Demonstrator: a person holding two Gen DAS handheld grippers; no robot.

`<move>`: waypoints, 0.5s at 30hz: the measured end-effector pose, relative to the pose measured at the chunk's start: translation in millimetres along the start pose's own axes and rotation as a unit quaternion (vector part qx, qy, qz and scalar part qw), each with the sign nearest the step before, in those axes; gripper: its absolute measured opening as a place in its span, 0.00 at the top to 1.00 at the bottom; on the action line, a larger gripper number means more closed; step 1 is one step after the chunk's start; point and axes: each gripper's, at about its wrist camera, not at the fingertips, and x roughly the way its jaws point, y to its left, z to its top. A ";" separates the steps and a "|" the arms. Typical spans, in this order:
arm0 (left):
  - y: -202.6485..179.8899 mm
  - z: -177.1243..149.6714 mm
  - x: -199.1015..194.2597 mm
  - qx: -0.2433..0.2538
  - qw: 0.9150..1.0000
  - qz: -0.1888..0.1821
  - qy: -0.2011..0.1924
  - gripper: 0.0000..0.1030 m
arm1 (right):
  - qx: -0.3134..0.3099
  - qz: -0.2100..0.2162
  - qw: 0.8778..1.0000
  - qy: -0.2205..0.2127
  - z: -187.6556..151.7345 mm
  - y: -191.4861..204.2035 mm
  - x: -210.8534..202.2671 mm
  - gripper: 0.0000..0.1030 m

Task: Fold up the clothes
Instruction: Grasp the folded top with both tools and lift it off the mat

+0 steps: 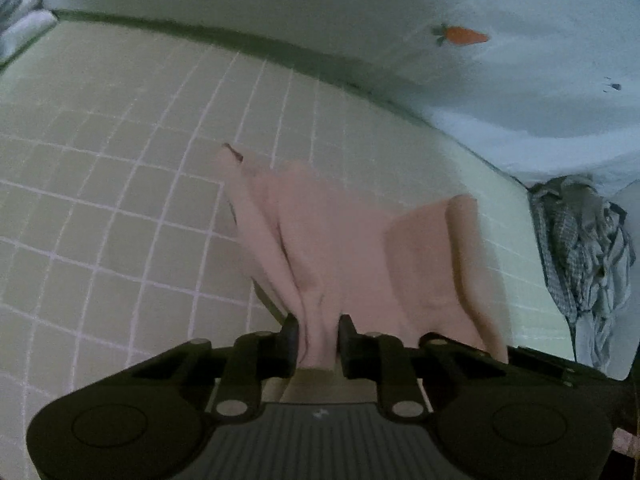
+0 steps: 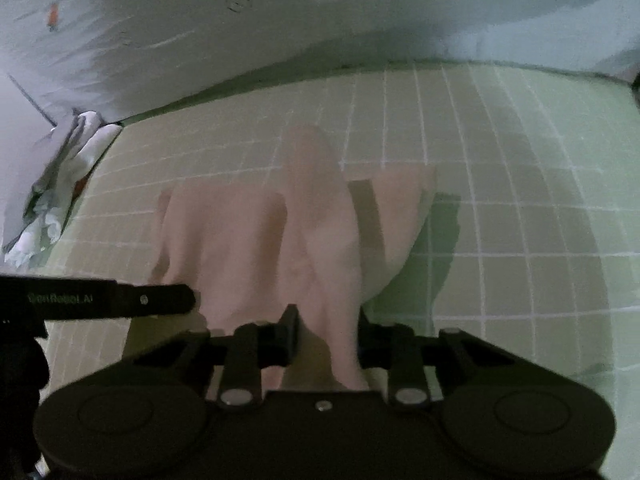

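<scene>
1. Left wrist view: the left gripper (image 1: 318,336) has its black fingers pinched on a bunched edge of the soft pale pink cloth garment (image 1: 340,240), which hangs from it over the green mat with a white square grid (image 1: 120,200).
2. Right wrist view: the right gripper (image 2: 326,332) grips another part of the same garment (image 2: 256,232); its jaws stand narrow with cloth between them, and the left gripper shows at the frame's left edge.
3. Beside the mat lies a crumpled grey checked cloth (image 1: 580,248), apart from the pink one.
4. Judged step: the garment is held up by two points, either being spread or carried over for a fold; blur leaves that unsettled.
5. Whichever follows calls for both grips kept level and the hanging hem set down without wrinkles.
</scene>
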 end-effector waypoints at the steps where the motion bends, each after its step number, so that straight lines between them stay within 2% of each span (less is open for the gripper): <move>1: -1.6 -4.0 -6.1 -0.001 1.000 0.000 -0.005 0.80 | -0.006 0.000 1.000 -0.008 -3.2 2.6 -7.9 0.74; 8: -9.0 -40.1 -49.1 -0.022 0.999 0.006 -0.033 0.80 | -0.017 0.031 0.999 -0.025 -19.7 15.1 -32.3 0.75; 15: -12.9 -76.8 -86.1 -0.038 0.997 0.053 -0.051 0.80 | -0.022 0.075 0.997 -0.029 -37.5 24.9 -46.3 0.74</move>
